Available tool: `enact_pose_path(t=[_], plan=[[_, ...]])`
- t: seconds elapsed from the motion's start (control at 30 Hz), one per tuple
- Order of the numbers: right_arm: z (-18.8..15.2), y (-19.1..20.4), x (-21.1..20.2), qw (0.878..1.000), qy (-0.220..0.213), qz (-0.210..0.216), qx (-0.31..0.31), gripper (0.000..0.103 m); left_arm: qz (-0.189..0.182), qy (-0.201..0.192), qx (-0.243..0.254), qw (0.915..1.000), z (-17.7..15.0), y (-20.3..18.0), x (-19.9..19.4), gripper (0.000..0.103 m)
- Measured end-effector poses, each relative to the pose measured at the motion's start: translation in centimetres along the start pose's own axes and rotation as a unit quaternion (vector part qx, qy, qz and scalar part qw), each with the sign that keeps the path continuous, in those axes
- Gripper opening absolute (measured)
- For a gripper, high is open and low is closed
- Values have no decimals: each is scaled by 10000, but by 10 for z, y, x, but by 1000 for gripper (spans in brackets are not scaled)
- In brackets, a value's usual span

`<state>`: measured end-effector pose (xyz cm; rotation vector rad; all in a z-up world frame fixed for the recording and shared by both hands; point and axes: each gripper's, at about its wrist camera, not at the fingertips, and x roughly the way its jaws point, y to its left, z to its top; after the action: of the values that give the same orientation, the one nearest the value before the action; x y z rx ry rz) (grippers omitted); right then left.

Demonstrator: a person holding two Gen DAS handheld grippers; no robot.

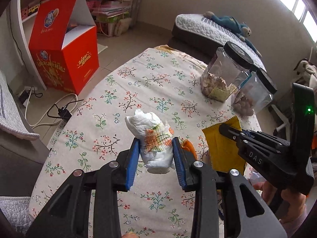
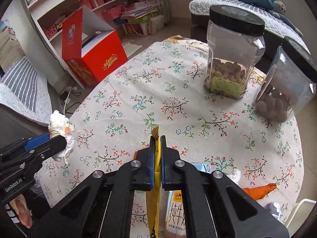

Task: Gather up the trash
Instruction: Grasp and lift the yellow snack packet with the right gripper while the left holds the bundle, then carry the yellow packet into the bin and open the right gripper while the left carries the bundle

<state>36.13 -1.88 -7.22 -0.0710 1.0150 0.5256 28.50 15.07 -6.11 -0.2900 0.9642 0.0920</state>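
A crumpled white tissue wad (image 1: 150, 127) with orange and green print sits squeezed between the blue pads of my left gripper (image 1: 155, 144), lifted above the flowered tablecloth (image 1: 138, 83). From the right wrist the same wad (image 2: 59, 123) shows at the far left. My right gripper (image 2: 158, 138) is shut on a flat yellow wrapper (image 2: 157, 158), whose edge sticks out past the fingertips. The left wrist view shows that yellow wrapper (image 1: 221, 150) hanging from the right gripper (image 1: 223, 128). An orange wrapper (image 2: 259, 191), a milk carton (image 2: 176, 208) and a small white tissue (image 2: 234, 175) lie on the table below.
Two clear jars with black lids (image 2: 233, 45) (image 2: 287, 91) stand at the table's far right. An open red box (image 1: 65, 59) stands on the floor to the left, near cables and a power strip (image 1: 61, 113). A bed with a plush toy (image 1: 227, 22) lies beyond.
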Motion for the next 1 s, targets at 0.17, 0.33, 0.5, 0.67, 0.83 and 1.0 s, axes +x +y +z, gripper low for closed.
enact_pose_path(t=[0.17,0.33,0.5,0.67,0.83,1.0], plan=[[-7,2,-42,9984,-434,-347,51,4,-43,-232,95,9997,0,-10,-12,34],[-24,-7,-85,9925,-931,-761,229,4,-119,-389,150,9991,-2,-20,-20,34],[-49,-20,-105,9805,-1475,-1232,402,4,-155,-503,133,9985,-8,-29,-22,34],[-61,-34,-117,9729,-1662,-1506,556,4,-205,-650,191,9975,-15,-44,-24,34],[-67,-46,-133,9680,-1817,-1577,714,4,-203,-636,310,9973,-19,-61,-20,34],[-76,-59,-148,9623,-1894,-1769,821,4,-253,-613,452,9968,-25,-81,-17,34]])
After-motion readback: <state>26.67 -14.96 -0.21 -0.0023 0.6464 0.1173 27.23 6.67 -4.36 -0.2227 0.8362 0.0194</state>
